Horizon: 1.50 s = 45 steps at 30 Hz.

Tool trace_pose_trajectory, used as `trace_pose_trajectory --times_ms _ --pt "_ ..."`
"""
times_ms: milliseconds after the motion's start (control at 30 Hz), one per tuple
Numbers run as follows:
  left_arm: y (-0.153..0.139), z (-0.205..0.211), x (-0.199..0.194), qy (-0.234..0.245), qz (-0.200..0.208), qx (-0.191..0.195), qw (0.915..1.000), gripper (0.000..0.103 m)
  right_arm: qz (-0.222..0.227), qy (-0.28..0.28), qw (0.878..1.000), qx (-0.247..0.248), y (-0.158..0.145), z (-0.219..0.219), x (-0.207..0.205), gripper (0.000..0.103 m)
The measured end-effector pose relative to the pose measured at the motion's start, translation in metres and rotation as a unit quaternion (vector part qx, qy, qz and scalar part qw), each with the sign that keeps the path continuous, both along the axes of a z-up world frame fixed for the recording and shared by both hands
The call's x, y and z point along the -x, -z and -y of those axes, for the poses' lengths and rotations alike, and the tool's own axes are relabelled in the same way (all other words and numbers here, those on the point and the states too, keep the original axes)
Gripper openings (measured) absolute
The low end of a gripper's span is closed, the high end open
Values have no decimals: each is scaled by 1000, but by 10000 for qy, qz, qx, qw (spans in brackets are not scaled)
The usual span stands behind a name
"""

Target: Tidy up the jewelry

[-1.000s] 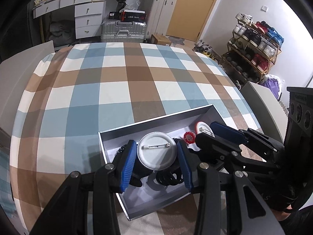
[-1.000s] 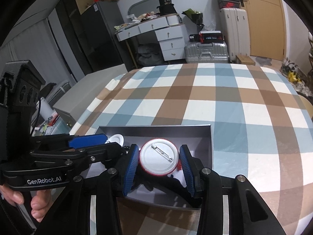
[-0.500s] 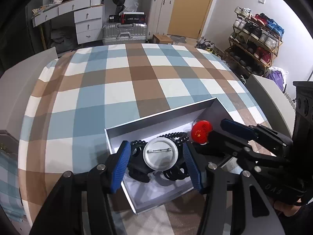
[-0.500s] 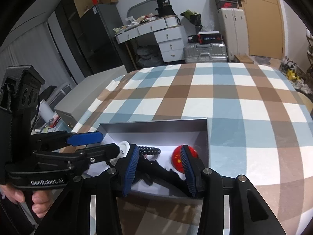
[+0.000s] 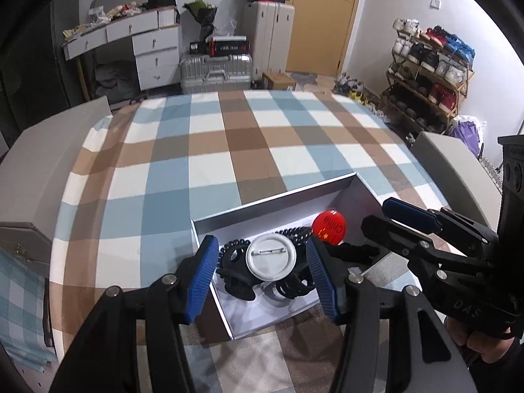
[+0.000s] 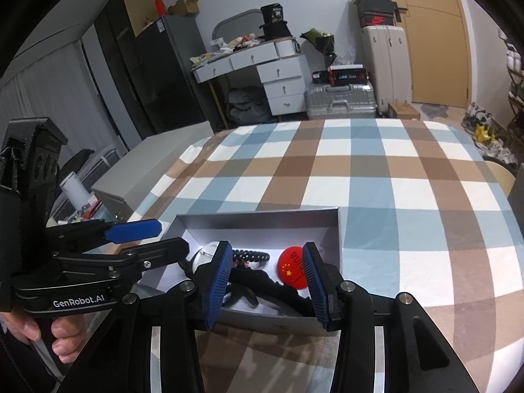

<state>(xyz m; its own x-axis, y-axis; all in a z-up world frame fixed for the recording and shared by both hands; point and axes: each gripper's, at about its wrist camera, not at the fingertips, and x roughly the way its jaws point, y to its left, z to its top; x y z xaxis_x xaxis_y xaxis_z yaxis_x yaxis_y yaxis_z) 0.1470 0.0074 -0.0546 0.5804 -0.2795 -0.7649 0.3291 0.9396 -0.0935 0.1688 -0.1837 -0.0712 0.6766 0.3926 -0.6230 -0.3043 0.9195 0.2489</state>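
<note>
Grey open box [image 5: 278, 201], shallow, white-lined, resting on the checked cloth [image 5: 203, 150] of the worktop, near edge. Contents: white round badge [image 5: 271, 261], pin-back up, lying on top of a black claw clip [image 5: 235, 278] and black coiled hair ties [image 5: 294, 234]; red round badge [image 5: 328, 227] with yellow stars and lettering, at the right end of the box. Under the white badge the black pieces overlap and cannot be counted; the box's near wall is partly hidden by gripper arms in both views. Left gripper [image 5: 262, 275]: jaws apart, holding nothing, poised above the white badge. Right gripper [image 6: 265, 283]: jaws apart, holding nothing, above the box's right half, its right finger covering part of the red badge.
</note>
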Motion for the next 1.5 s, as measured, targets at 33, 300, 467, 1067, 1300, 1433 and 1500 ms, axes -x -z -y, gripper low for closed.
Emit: trace_pose_trajectory --times_ms 33,300,467,1067,1300,1433,1500 --pt "-3 0 2 -15 83 3 10000 53 39 43 10000 10 -2 1 2 44" --pt "-30 -6 21 -295 704 -48 9971 67 551 98 9984 -43 -33 2 31 48" --pt "-45 -8 38 -485 1222 -82 9913 80 994 57 9949 -145 -55 -2 54 61" --pt "-56 -35 84 -1238 2329 238 9643 102 2131 143 9768 -129 -90 -8 123 103" --pt "-46 -36 105 -1366 2277 109 9640 102 1925 228 9810 -19 -69 -8 138 103" --pt "-40 -35 110 -1394 2083 68 9681 102 1899 419 9808 154 -59 -6 150 103" --pt "-37 -35 115 -1403 2049 56 9687 102 1852 521 9811 203 -55 -4 155 103"
